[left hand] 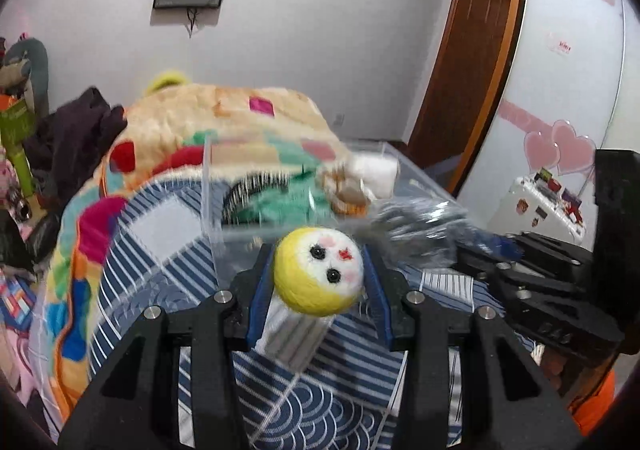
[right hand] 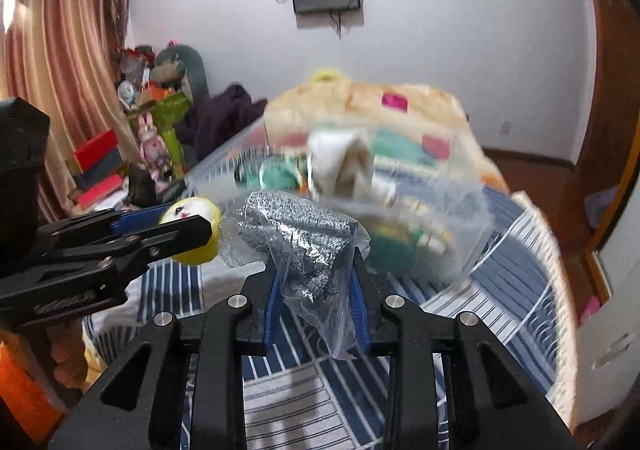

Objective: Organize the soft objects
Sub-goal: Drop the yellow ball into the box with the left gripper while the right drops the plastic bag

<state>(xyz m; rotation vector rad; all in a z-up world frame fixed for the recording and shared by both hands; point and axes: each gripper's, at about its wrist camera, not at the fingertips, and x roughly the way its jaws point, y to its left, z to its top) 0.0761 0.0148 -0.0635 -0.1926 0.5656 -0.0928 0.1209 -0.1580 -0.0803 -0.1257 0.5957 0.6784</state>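
Note:
My left gripper (left hand: pixel 319 277) is shut on a yellow and white felt ball (left hand: pixel 318 271) with a small face, held above the bed. It also shows in the right wrist view (right hand: pixel 196 230). My right gripper (right hand: pixel 316 282) is shut on a clear bag holding grey knitted cloth (right hand: pixel 298 234); the bag also shows in the left wrist view (left hand: pixel 420 230). A clear plastic bin (left hand: pixel 216 210) stands just ahead on the bed, holding green, white and patterned soft items (right hand: pixel 340 166). Both grippers are close to the bin's near wall (right hand: pixel 460 234).
A blue and white striped bedspread (left hand: pixel 304 402) lies below. A colourful plush blanket (left hand: pixel 224 118) is piled behind the bin. Toys and boxes (right hand: pixel 156 122) crowd the far left by a curtain. A wardrobe with pink hearts (left hand: pixel 568 90) stands at the right.

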